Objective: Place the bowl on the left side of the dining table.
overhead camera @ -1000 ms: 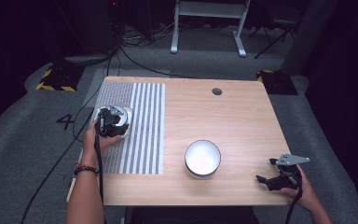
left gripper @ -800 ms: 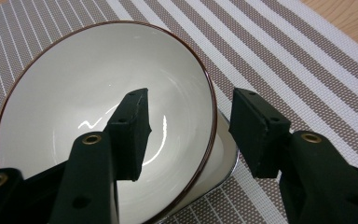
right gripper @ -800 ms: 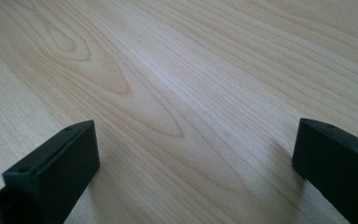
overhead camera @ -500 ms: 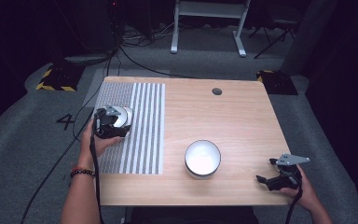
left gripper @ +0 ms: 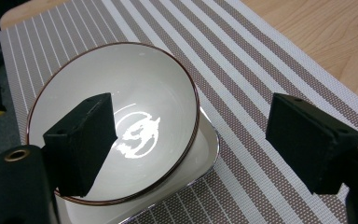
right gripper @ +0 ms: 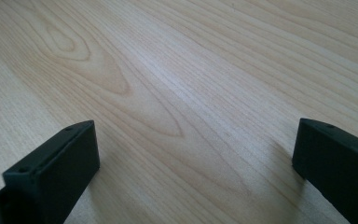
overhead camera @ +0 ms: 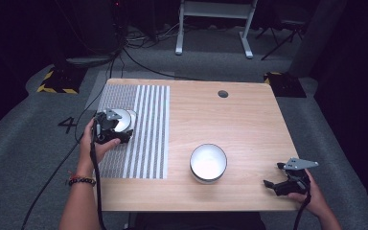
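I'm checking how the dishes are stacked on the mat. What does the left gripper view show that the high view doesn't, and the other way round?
Left gripper view: the brown-rimmed bowl sits tilted in a white dish, and the left gripper jaws, just opened, stand apart with the bowl's rim between them, untouched.

High view: a second bowl on the bare table and the right gripper.

Both: the striped mat and the stacked dishes.

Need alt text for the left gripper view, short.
A white bowl with a thin dark rim sits nested in a second white dish on a striped placemat. The left gripper has just been opening; its black jaws stand wide apart above the bowl, gripping nothing. Wooden table shows at upper right.
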